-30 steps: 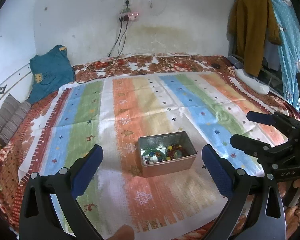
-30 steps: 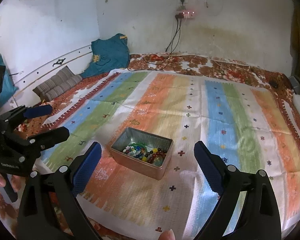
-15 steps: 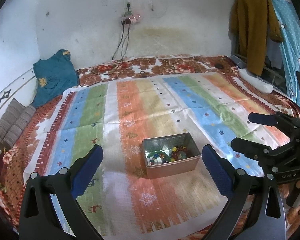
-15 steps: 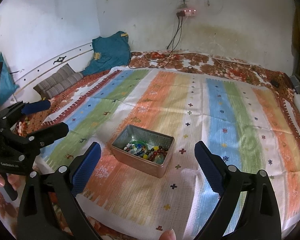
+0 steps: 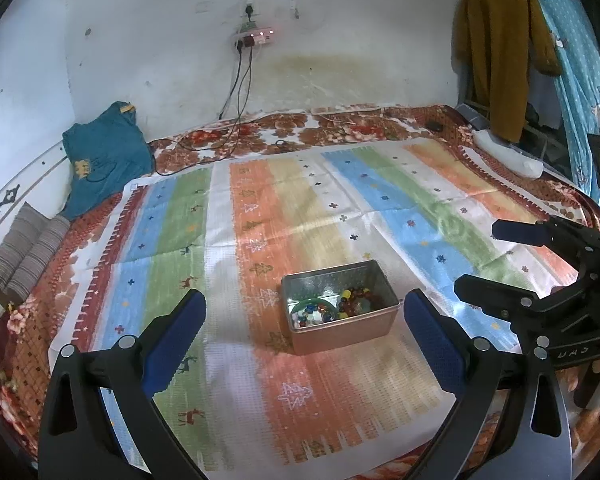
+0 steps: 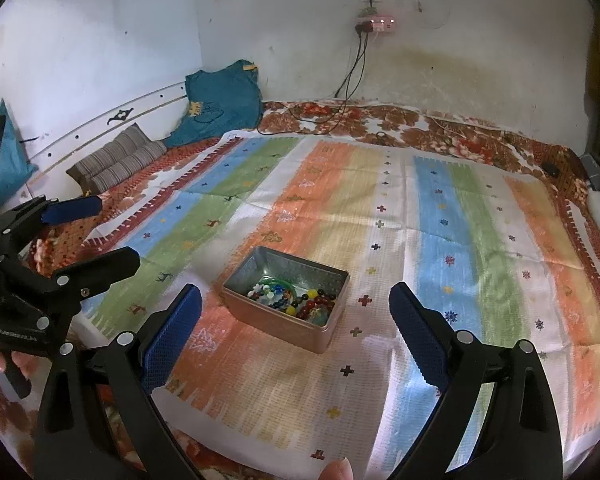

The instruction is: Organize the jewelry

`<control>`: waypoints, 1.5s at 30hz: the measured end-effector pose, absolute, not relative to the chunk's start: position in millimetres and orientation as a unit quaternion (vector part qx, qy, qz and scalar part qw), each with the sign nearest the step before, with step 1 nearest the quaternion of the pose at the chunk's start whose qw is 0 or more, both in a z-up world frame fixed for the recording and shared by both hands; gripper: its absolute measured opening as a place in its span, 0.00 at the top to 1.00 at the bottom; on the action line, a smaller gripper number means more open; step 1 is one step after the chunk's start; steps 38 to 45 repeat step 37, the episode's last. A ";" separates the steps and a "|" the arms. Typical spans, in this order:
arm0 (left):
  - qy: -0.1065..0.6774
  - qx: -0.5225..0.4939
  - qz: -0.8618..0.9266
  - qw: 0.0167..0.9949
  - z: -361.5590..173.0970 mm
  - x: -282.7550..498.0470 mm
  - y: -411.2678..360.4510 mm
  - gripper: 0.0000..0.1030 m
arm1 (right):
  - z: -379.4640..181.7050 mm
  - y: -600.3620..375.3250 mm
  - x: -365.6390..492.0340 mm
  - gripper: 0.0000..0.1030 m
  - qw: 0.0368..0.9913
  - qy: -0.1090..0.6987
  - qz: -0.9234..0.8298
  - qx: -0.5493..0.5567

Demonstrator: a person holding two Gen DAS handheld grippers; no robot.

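Both the left tool (image 5: 302,338) and right tool (image 6: 294,334) stand wide apart above the tin (image 6: 285,299), whose tangled beads (image 6: 300,301) cannot be individually identified.

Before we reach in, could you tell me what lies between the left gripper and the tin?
Only bare striped mat separates the left gripper from the tin, per the left wrist view.

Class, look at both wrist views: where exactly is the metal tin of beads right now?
The metal tin sits on the striped mat, on its orange stripe near the front edge, ahead of the open left gripper and right gripper.
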State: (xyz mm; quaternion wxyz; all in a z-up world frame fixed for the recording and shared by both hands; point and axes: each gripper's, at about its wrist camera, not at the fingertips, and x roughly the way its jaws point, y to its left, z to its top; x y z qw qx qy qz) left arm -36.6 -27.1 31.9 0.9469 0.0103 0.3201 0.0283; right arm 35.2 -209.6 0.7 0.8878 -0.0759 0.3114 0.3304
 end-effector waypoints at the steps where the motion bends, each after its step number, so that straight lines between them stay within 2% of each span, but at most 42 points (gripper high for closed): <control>1: 0.320 0.010 0.029 0.947 31.9 -36.6 -27.1 0.06 | 0.8 -210.4 34.8 0.07 0.888 0.311 0.331 -0.075; 45: 0.311 -0.013 0.020 0.950 36.3 -38.7 -26.8 0.06 | 8.2 -211.8 27.0 0.07 0.891 0.294 0.342 -0.057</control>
